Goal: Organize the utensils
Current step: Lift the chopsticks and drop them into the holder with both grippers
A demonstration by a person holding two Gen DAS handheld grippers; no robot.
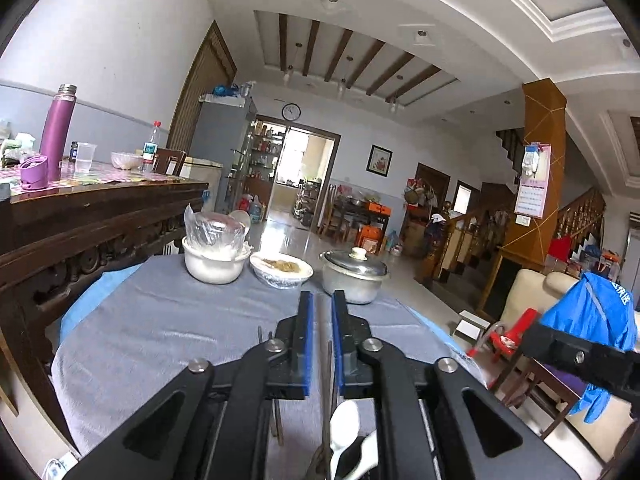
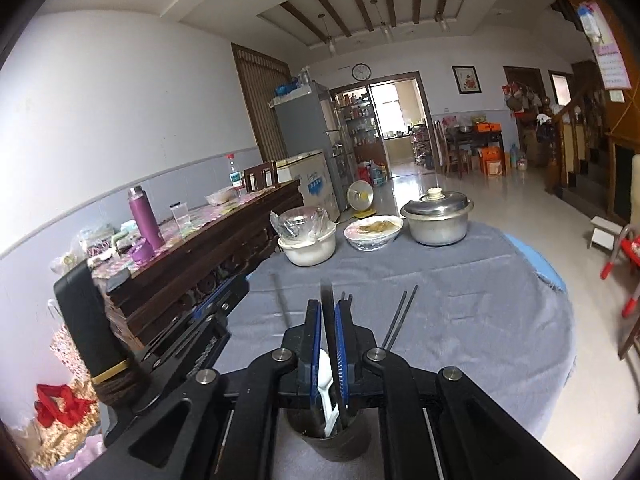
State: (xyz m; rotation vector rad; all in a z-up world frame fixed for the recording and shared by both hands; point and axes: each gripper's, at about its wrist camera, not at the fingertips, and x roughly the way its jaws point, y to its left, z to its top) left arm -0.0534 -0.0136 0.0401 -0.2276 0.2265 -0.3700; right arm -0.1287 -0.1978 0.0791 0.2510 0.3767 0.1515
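Observation:
My right gripper point(image 2: 328, 312) is shut on a dark chopstick point(image 2: 327, 300), held upright over a dark utensil cup point(image 2: 332, 440) that holds a white plastic spoon point(image 2: 325, 376) and other dark sticks. A pair of dark chopsticks point(image 2: 400, 316) lies on the grey tablecloth to its right, and one more dark stick point(image 2: 280, 300) to its left. My left gripper point(image 1: 322, 308) has its blue pads nearly together with a narrow gap; nothing shows between the tips. Below it are the white spoon point(image 1: 344, 424) and a thin dark stick point(image 1: 330, 380).
At the table's far edge stand a white bowl with a plastic bag point(image 2: 308, 240), a covered dish of food point(image 2: 374, 232) and a lidded metal pot point(image 2: 438, 216). A dark wooden sideboard point(image 2: 200, 256) with a purple flask point(image 2: 146, 220) runs along the left. A red chair point(image 2: 624, 264) stands right.

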